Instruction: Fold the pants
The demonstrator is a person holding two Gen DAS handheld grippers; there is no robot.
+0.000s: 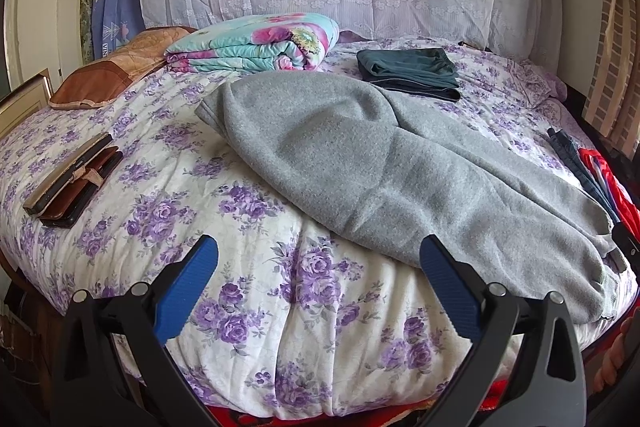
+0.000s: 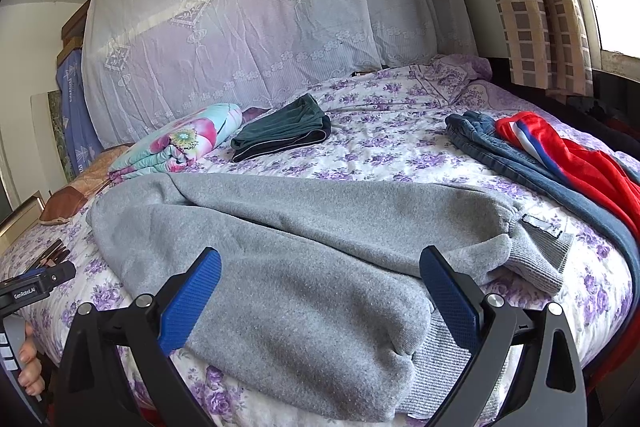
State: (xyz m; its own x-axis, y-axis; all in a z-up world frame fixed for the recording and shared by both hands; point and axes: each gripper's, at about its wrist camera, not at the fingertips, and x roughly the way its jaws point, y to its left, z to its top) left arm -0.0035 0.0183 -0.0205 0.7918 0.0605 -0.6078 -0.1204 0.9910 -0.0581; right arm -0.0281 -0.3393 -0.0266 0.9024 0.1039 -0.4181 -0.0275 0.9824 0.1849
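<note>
Grey sweatpants lie spread on the bed, waist toward the far left and ribbed cuffs toward the near right edge. One leg lies over the other. My left gripper is open above the quilt, just short of the pants' near edge, with nothing between its blue pads. My right gripper is open over the lower legs near the cuffs, its fingers straddling the fabric without closing on it. The left gripper's body shows at the left edge of the right wrist view, with a hand below it.
The bed has a purple-flowered quilt. Dark green folded pants and a folded floral blanket lie at the back. Phones and a wallet rest at left. Jeans and a red garment sit at right.
</note>
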